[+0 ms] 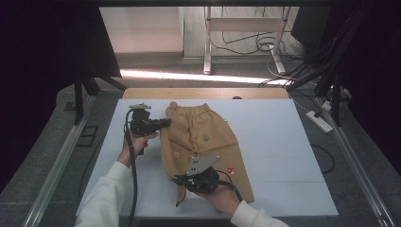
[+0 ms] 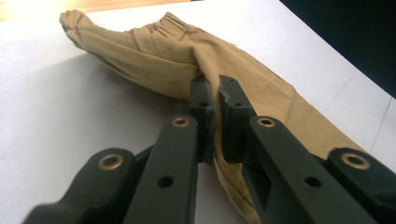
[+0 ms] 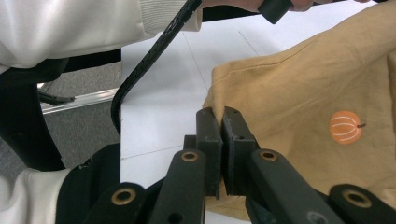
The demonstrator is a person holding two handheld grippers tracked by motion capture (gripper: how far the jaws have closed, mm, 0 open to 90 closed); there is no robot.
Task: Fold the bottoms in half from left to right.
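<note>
Jaws of both grippers pinching tan trousers [image 1: 203, 137], white table [image 1: 279, 142]

Dark drapes swallow both sides of the high view, while a bright strip of light glares across the floor at upper centre. The white desk [image 1: 274, 142] reads evenly lit. In both gripper views, the near jaws blur softly.

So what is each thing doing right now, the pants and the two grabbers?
Tan pants: lying on the white table, partly folded, left edge lifted and doubled over, waistband at the far end.
Left gripper: shut on the pants, pinching a fold near the waist.
Right gripper: shut on the pants, pinching the cloth edge near the leg end.
Pumpkin patch: facing up, uncovered.
</note>
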